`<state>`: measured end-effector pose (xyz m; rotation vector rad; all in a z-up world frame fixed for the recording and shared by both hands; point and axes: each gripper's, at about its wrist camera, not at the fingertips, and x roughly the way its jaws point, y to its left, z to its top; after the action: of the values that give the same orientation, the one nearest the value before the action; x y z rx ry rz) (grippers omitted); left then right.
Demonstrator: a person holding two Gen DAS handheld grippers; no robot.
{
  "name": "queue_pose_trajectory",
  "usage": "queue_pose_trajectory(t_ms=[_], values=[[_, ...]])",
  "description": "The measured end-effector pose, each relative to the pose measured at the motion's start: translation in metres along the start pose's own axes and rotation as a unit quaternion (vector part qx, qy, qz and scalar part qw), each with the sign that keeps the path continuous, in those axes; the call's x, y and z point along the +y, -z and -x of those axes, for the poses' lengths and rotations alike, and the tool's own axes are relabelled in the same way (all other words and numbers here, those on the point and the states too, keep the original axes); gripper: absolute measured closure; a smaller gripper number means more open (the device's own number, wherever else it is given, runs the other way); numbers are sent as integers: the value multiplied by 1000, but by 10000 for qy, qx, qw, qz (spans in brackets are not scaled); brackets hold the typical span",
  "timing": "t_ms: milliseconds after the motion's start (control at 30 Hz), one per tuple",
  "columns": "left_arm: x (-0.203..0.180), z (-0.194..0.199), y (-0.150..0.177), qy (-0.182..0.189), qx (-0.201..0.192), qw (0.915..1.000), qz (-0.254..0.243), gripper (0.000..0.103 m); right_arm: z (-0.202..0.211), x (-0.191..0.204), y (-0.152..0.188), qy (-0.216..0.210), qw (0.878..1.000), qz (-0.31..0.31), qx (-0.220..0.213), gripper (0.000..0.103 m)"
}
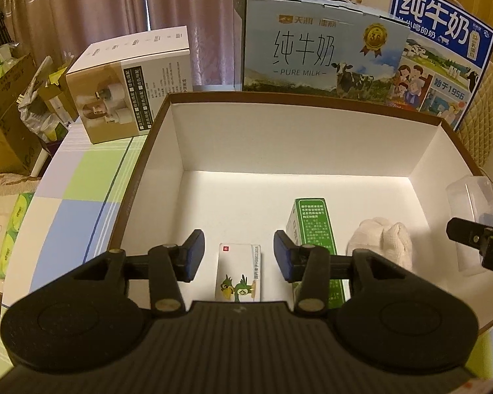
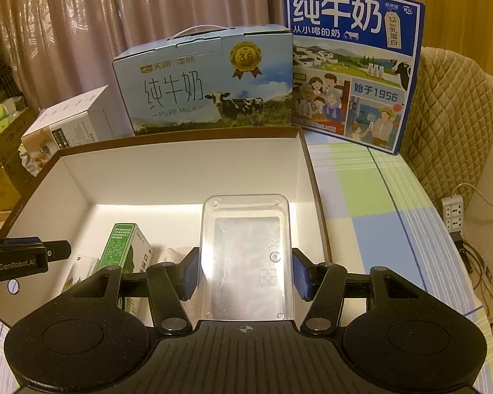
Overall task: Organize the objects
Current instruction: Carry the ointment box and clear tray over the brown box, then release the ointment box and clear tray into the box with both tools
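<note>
Right gripper (image 2: 245, 271) clamped on clear plastic case (image 2: 245, 259) over open box (image 1: 312, 138), left gripper (image 1: 238, 254) fingers apart above small parrot carton (image 1: 240, 272), empty.

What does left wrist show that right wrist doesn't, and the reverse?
Left wrist only: the small white carton with a green bird lying flat between the open left tongs, and green tissue packs off the table's left edge.

Right wrist only: the power strip on the right, and the clear plastic case's full face, clamped in the right tongs.

Both: the white-lined storage box, green medicine box, white cloth, and both milk cartons behind.
</note>
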<state>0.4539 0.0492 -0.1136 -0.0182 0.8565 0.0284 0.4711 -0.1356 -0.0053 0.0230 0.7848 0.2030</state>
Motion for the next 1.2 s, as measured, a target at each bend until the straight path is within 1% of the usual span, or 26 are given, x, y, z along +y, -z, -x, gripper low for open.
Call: queue_pose_trajectory(t_ms=[67,233,300,367,400,567,700,733,933,1200], values=[[0,1,0,0,-8,10000,-3,61,0,0,0,-8,10000,-13,-14,50],[0,3,0,4,-42,10000,21,52,2,-5,-2,-127,9996,-200,-157,50],[0,4,0,-11,-67,10000,25,50,3,-8,-3,-164,9993,-270,-201,49],[1,5,0,-6,-82,10000,27,47,5,-9,-4,-210,9990,-304,-237,47],[1,6,0,-11,-87,10000,28,44,5,-9,-5,-220,9989,-309,-259,47],[1,8,-1,-32,-126,9999,20,37,9,-8,-6,-195,9987,-269,-394,38],[1,12,-2,-43,-145,9999,-2,27,13,-7,-8,-192,9988,-227,-394,36],[1,14,-2,-56,-171,9998,-4,27,14,-7,-8,-199,9988,-226,-398,36],[2,38,-4,-57,-305,9995,-28,25,38,-8,-14,-283,9975,-289,-587,35],[5,91,-1,-25,-568,9984,-51,20,91,2,-15,-453,9946,-114,-927,34]])
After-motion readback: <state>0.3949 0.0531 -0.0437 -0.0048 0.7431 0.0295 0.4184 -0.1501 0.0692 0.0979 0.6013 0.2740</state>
